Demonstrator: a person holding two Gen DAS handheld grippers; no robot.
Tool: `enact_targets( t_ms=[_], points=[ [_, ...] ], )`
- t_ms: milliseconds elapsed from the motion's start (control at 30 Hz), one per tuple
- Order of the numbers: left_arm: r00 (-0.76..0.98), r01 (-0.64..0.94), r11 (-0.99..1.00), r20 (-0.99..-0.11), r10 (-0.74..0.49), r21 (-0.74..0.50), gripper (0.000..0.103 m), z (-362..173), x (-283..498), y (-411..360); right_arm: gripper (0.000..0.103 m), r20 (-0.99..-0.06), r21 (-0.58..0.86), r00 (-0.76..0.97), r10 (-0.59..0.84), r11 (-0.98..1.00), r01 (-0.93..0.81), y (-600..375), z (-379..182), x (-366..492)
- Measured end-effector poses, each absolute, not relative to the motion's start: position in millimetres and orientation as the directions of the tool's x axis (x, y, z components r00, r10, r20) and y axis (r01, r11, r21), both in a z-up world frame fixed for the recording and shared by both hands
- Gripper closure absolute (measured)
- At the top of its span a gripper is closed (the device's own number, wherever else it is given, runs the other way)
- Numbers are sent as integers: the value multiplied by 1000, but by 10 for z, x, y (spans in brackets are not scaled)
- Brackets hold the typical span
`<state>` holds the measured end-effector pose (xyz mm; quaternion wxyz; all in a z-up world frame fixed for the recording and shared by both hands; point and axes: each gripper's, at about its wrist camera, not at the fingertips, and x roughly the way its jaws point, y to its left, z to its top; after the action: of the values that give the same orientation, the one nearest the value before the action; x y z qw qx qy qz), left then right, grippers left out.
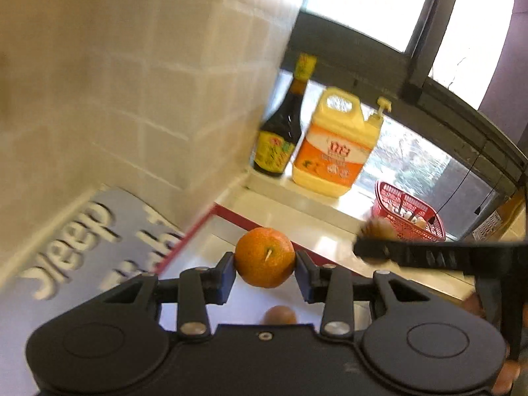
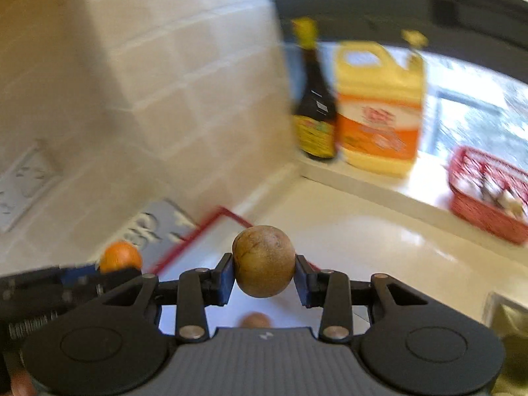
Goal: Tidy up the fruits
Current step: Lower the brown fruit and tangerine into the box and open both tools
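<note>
My left gripper [image 1: 265, 264] is shut on an orange [image 1: 265, 257], lifted above a white board with a red edge [image 1: 194, 231]. In the right wrist view my right gripper [image 2: 264, 269] is shut on a round brown fruit [image 2: 263, 260], also held up in the air. The right gripper's black finger crosses the right side of the left wrist view, with the brown fruit [image 1: 376, 227] blurred at its tip. The orange [image 2: 120, 256] and the left gripper show at the left of the right wrist view. Another brown fruit [image 1: 280, 315] [image 2: 254, 320] lies on the white board below.
A dark sauce bottle [image 1: 280, 132] and a yellow-and-orange jug [image 1: 336, 145] stand on the sill by the tiled wall [image 1: 132, 82]. A red basket [image 1: 409, 213] holding small items sits farther right. A grey sign with white letters [image 1: 82, 241] leans at the left. A wall socket [image 2: 23, 184] is nearby.
</note>
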<state>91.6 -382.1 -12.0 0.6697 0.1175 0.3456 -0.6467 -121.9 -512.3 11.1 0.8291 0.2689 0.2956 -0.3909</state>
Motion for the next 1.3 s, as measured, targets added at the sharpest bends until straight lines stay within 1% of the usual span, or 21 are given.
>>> enact_targets(
  t_ms=[133, 367, 567, 900, 1300],
  points=[
    [-101, 942, 140, -659, -745, -303, 57, -359, 859, -4070, 63, -738, 230, 487, -468, 504, 833, -5276, -154, -1343],
    [-54, 952, 183, -726, -686, -244, 57, -726, 810, -4260, 63, -796, 239, 459, -395, 491, 838, -5382, -495, -1295],
    [-81, 937, 216, -773, -630, -274, 57, -1016, 846, -4381, 63, -827, 225, 433, -358, 497, 838, -5358, -669, -1195],
    [-91, 929, 236, -797, -598, -283, 57, -1186, 865, -4438, 63, -865, 192, 383, -325, 491, 850, -5364, -858, -1129],
    [-107, 923, 239, -800, -590, -300, 56, -1205, 855, -4481, 63, -882, 178, 357, -307, 484, 857, -5401, -946, -1089]
  ],
)
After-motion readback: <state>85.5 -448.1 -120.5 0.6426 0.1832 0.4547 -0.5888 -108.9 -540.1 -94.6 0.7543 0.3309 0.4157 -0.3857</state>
